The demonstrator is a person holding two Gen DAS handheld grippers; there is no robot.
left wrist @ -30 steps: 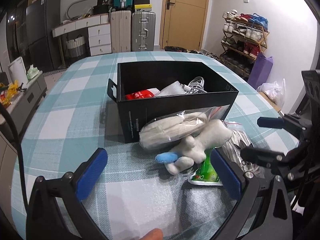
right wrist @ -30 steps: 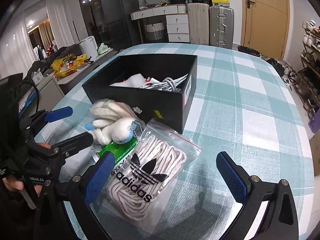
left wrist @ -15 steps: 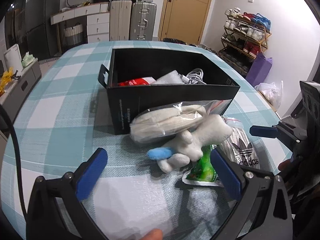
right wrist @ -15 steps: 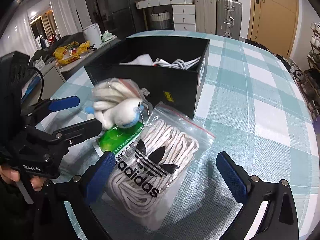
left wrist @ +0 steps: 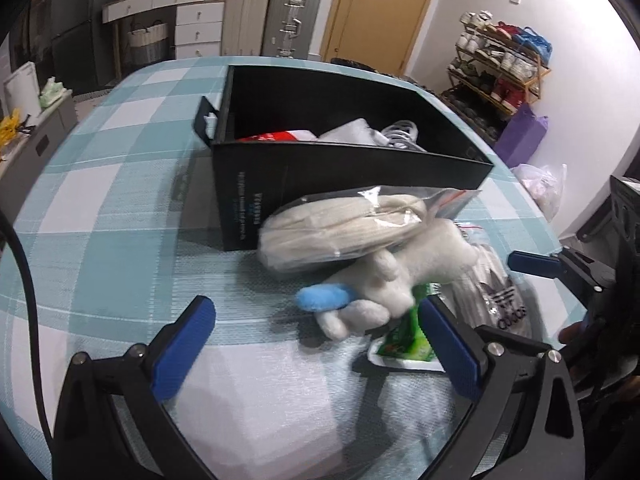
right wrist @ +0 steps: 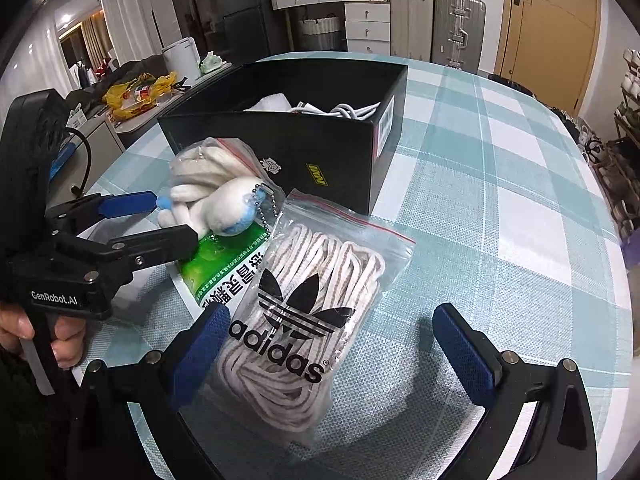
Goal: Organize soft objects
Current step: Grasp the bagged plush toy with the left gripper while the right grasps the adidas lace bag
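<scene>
A white plush toy (left wrist: 384, 280) with blue tips lies on the checked table before an open black box (left wrist: 320, 152). A clear bag of cream fabric (left wrist: 340, 228) rests on the toy. A green packet (left wrist: 404, 340) lies under it. A clear Adidas bag of laces (right wrist: 304, 312) lies beside them. My left gripper (left wrist: 316, 344) is open, its pads flanking the toy's near end; it also shows in the right wrist view (right wrist: 160, 220). My right gripper (right wrist: 340, 348) is open over the near end of the Adidas bag.
The box holds a red and white item (left wrist: 280, 136), white cloth (left wrist: 352, 130) and white cables (right wrist: 344, 110). The table's right edge (right wrist: 616, 280) is close. Suitcases (left wrist: 272, 20), drawers and a shoe rack (left wrist: 496, 68) stand beyond the table.
Both grippers have moved forward toward the pile. The toy and bags now look larger and nearer. Both stay open and nothing has been grasped.
</scene>
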